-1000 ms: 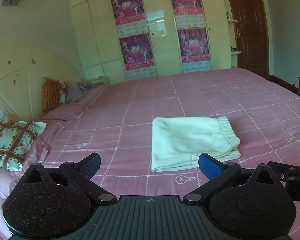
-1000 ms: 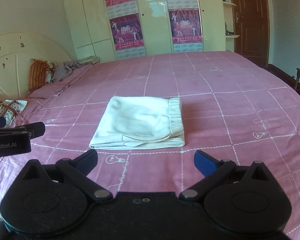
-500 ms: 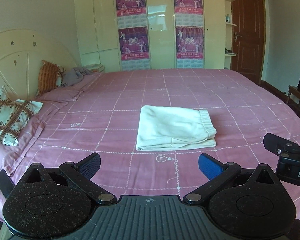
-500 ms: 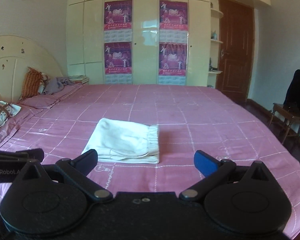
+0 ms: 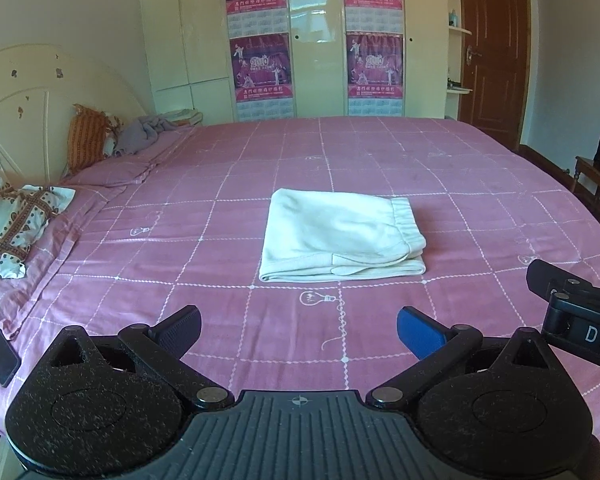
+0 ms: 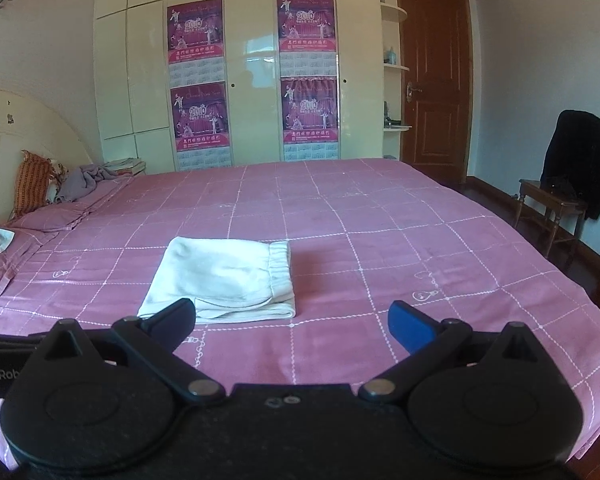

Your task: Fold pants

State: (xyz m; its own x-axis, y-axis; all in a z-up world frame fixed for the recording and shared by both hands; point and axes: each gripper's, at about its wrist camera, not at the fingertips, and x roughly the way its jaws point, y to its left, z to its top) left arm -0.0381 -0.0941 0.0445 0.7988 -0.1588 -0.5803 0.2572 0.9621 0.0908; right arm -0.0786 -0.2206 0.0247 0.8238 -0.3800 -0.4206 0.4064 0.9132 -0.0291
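Both the left gripper [image 5: 299, 328] and the right gripper [image 6: 290, 322] are hovering with jaws spread wide, gripping nothing. The cream pants [image 5: 340, 236] are lying folded mid-bed on the pink bedspread [image 5: 480, 184], apart from both. A careless brush from either gripper is likely what could undo the loose near-edge layers.

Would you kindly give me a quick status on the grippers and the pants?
Left gripper open, empty. Right gripper open, empty. Pants folded flat on the bed, untouched. Nothing in the way.
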